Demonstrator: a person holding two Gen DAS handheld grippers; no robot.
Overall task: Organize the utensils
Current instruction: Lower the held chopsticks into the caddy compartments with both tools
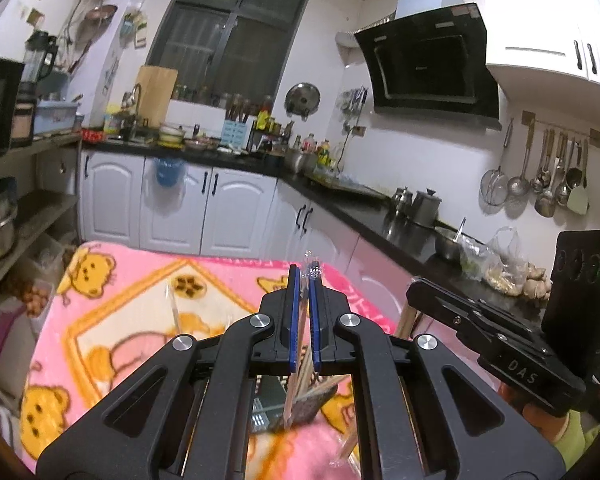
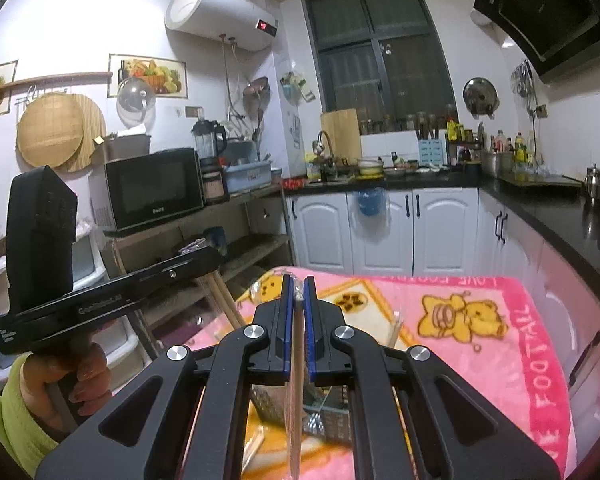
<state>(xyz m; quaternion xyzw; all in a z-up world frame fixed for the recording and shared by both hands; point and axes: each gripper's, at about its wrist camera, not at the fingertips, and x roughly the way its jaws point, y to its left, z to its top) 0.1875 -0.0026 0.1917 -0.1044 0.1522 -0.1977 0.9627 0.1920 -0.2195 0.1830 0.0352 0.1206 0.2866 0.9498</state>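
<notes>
Above a pink bear blanket [image 2: 480, 360], both tools seemingly pinch wrapped chopsticks [image 2: 296, 380].

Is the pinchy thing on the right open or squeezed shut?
Shut. The right hand-held gripper has its blue pads pressed on a plastic-wrapped pair of chopsticks, with only that thin packet between them.
</notes>
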